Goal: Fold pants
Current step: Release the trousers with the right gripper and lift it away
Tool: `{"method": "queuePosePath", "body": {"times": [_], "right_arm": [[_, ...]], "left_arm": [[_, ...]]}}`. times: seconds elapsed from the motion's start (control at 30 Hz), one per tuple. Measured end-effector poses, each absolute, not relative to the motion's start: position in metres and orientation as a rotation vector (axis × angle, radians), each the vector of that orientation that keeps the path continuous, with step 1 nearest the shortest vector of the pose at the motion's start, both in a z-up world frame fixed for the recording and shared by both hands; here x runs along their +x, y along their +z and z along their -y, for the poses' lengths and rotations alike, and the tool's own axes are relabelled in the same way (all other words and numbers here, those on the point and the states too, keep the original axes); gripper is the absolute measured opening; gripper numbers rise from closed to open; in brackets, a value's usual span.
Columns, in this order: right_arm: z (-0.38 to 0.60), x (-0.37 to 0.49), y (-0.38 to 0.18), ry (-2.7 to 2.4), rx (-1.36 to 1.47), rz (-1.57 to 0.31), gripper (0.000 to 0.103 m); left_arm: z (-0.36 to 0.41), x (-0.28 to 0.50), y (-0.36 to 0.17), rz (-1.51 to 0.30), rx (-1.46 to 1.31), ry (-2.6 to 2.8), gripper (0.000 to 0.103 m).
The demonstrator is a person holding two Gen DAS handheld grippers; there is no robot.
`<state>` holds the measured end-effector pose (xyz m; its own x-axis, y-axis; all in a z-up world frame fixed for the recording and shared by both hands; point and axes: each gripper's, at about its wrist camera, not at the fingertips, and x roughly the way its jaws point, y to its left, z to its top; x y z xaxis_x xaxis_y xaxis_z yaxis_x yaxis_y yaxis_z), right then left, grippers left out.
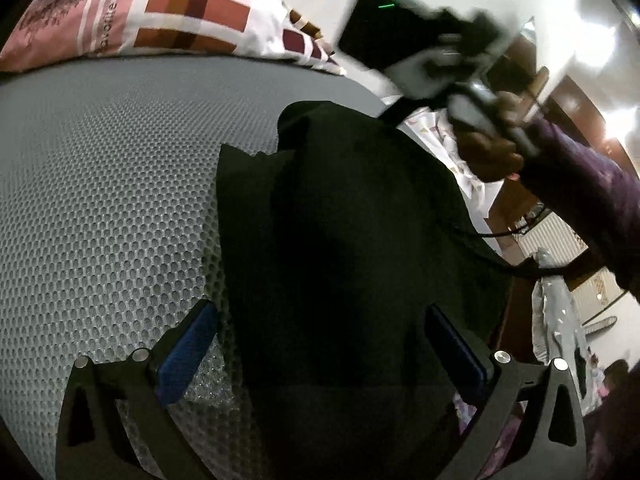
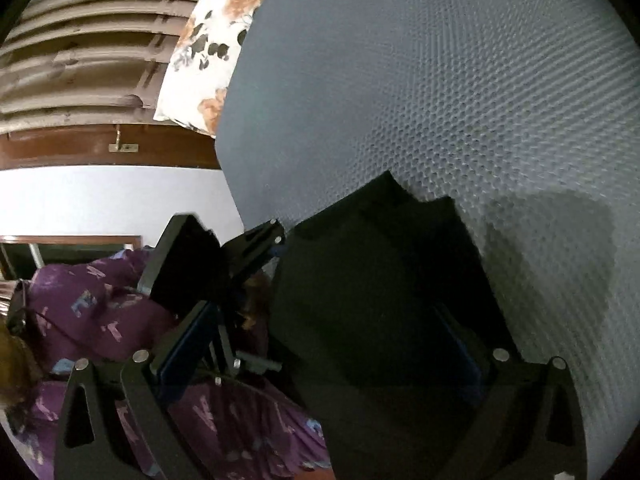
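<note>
Black pants (image 1: 340, 220) lie in a folded heap on a grey mesh mattress (image 1: 100, 180). My left gripper (image 1: 320, 348) hangs over their near end, open, its blue pads (image 1: 188, 352) wide apart with the cloth lying loose between and under them. In the right wrist view the same pants (image 2: 380, 280) fill the lower middle. My right gripper (image 2: 320, 344) is open above them, and its right pad is lost in the dark cloth. A hand (image 1: 492, 156) holds the blurred right unit above the pants' far right side.
A checked pink pillow (image 1: 180, 20) lies at the mattress's far edge, and a floral pillow (image 2: 212, 52) lies by a ribbed brown headboard (image 2: 80, 60). A purple sleeve (image 1: 592, 200) and purple patterned clothing (image 2: 100, 312) crowd one side. Bare mattress (image 2: 460, 80) stretches beyond the pants.
</note>
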<state>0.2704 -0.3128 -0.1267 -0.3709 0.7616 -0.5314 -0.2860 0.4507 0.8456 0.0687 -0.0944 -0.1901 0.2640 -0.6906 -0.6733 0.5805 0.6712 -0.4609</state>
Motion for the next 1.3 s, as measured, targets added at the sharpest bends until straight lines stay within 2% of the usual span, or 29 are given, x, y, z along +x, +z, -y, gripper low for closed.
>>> {"method": "queuePosePath", "body": {"times": [0.1, 0.27, 0.43, 0.7, 0.8, 0.83, 0.87, 1.03, 1.1, 1.3], "right_arm": [[0.284, 0.280, -0.141, 1.227, 0.413, -1.611, 0.103], [0.280, 0.282, -0.128, 1.323, 0.504, -1.473, 0.103], [0.318, 0.280, -0.107, 1.443, 0.761, -1.180, 0.103], [0.337, 0.286, -0.133, 1.349, 0.855, -1.150, 0.103], [0.354, 0.302, -0.145, 1.094, 0.824, -1.183, 0.103], [0.365, 0.308, -0.155, 0.980, 0.866, -1.210, 0.096], [0.371, 0.310, -0.156, 0.956, 0.912, -1.200, 0.096], [0.432, 0.266, -0.122, 0.846, 1.063, -0.908, 0.097], [0.436, 0.241, -0.111, 0.850, 1.045, -0.864, 0.098], [0.423, 0.182, -0.084, 0.667, 0.756, -0.876, 0.098]], "left_arm": [[0.092, 0.060, -0.192, -0.958, -0.101, -0.871, 0.103], [0.095, 0.057, -0.192, -0.951, -0.112, -0.884, 0.103], [0.082, 0.059, -0.194, -0.945, -0.161, -0.895, 0.103], [0.078, 0.063, -0.193, -0.948, -0.163, -0.890, 0.103], [0.085, 0.062, -0.191, -0.960, -0.157, -0.880, 0.103], [0.086, 0.061, -0.190, -0.965, -0.154, -0.876, 0.103], [0.086, 0.062, -0.190, -0.969, -0.150, -0.872, 0.103], [0.084, 0.063, -0.187, -1.007, -0.138, -0.816, 0.103], [0.078, 0.066, -0.186, -1.022, -0.169, -0.790, 0.103], [0.048, 0.088, -0.174, -1.054, -0.263, -0.679, 0.103]]}}
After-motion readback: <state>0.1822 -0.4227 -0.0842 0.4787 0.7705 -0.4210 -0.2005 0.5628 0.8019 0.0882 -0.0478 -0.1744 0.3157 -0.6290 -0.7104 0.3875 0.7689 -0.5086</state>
